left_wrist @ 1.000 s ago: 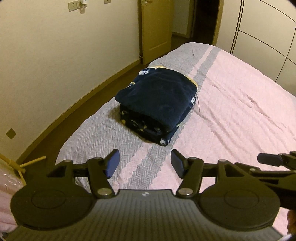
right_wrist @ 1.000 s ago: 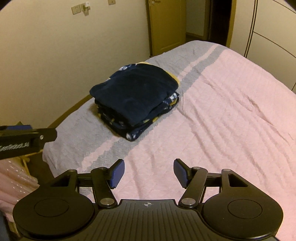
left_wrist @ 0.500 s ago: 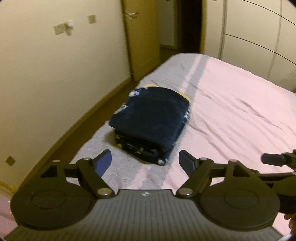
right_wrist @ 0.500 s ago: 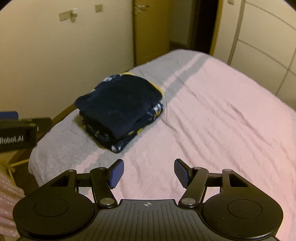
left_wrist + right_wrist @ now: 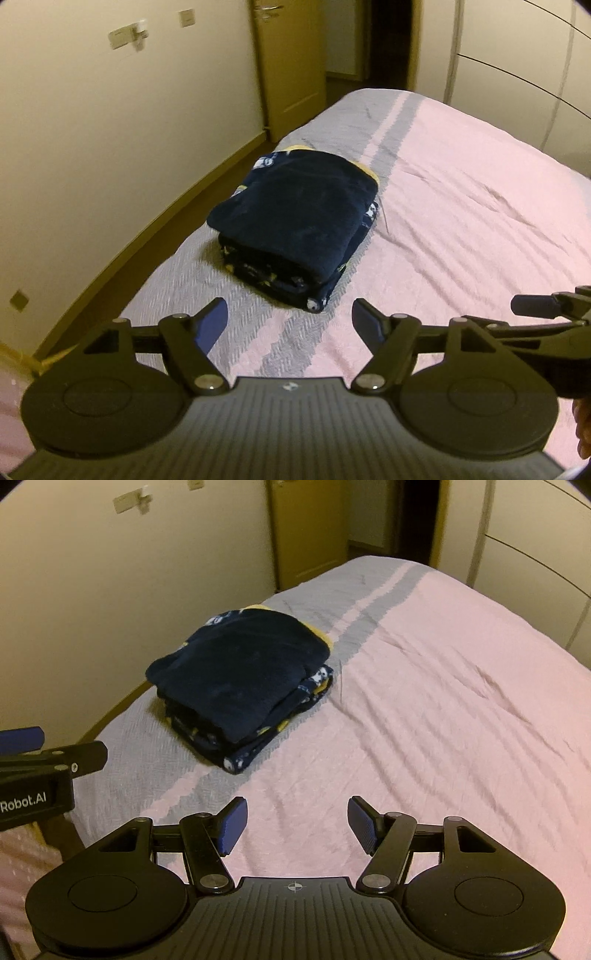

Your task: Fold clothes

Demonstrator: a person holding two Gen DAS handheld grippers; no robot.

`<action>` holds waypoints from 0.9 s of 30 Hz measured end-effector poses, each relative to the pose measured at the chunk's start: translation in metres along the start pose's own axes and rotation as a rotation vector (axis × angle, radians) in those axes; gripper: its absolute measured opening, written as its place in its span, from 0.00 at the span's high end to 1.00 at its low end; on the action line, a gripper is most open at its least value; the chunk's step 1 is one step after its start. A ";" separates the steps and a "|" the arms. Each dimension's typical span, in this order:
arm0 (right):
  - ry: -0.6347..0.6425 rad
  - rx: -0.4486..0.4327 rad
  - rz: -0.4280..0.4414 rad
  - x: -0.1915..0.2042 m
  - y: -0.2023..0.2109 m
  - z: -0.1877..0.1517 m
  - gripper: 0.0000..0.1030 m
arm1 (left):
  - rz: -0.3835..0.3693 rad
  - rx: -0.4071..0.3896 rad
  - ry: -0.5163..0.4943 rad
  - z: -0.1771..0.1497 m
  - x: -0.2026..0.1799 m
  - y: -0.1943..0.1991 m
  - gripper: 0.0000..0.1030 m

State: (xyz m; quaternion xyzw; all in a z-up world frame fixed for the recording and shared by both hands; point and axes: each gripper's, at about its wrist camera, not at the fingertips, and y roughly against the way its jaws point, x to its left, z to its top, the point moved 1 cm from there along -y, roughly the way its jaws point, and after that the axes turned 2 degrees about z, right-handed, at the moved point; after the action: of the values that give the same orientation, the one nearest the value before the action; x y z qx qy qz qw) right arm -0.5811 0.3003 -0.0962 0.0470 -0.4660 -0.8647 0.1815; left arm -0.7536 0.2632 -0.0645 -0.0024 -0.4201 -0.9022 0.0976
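Observation:
A folded stack of dark navy clothes (image 5: 295, 218) with yellow and white print lies on the bed's grey strip, near its left edge; the right wrist view shows the same stack (image 5: 240, 679). My left gripper (image 5: 290, 319) hovers open just short of the stack's near corner, nothing between its fingers. My right gripper (image 5: 294, 821) is open too, over the pink cover to the stack's lower right. The left gripper's body (image 5: 44, 771) appears at the left edge of the right wrist view, and the right gripper's finger (image 5: 543, 306) at the right edge of the left wrist view.
The bed (image 5: 461, 221) has a pink cover with grey stripes and wrinkles on the right. A cream wall (image 5: 92, 140) runs along the left with a floor gap beside the bed. A door (image 5: 291, 62) and wardrobe panels (image 5: 524, 74) stand beyond the bed.
Both grippers have stayed open and drawn back and up from the stack, then shifted; the views swung so the stack sits more central. The clothes have not moved.

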 end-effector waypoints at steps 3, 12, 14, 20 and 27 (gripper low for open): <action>0.032 0.008 0.028 -0.012 -0.001 0.001 0.38 | 0.031 0.017 0.046 -0.007 -0.017 0.004 0.30; 0.139 0.059 0.092 -0.064 0.003 -0.021 0.38 | 0.109 0.065 0.191 -0.036 -0.075 0.027 0.30; 0.152 0.060 0.106 -0.078 0.007 -0.027 0.38 | 0.125 0.069 0.217 -0.041 -0.088 0.032 0.30; 0.181 0.056 0.143 -0.107 0.013 -0.027 0.38 | 0.168 0.080 0.281 -0.046 -0.123 0.041 0.30; 0.230 0.045 0.183 -0.132 0.016 -0.016 0.38 | 0.214 0.080 0.316 -0.037 -0.147 0.042 0.30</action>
State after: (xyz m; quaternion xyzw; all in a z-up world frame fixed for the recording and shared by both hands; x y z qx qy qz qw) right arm -0.4498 0.3270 -0.1035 0.1070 -0.4636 -0.8230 0.3104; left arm -0.5994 0.2344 -0.0687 0.0983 -0.4323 -0.8585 0.2578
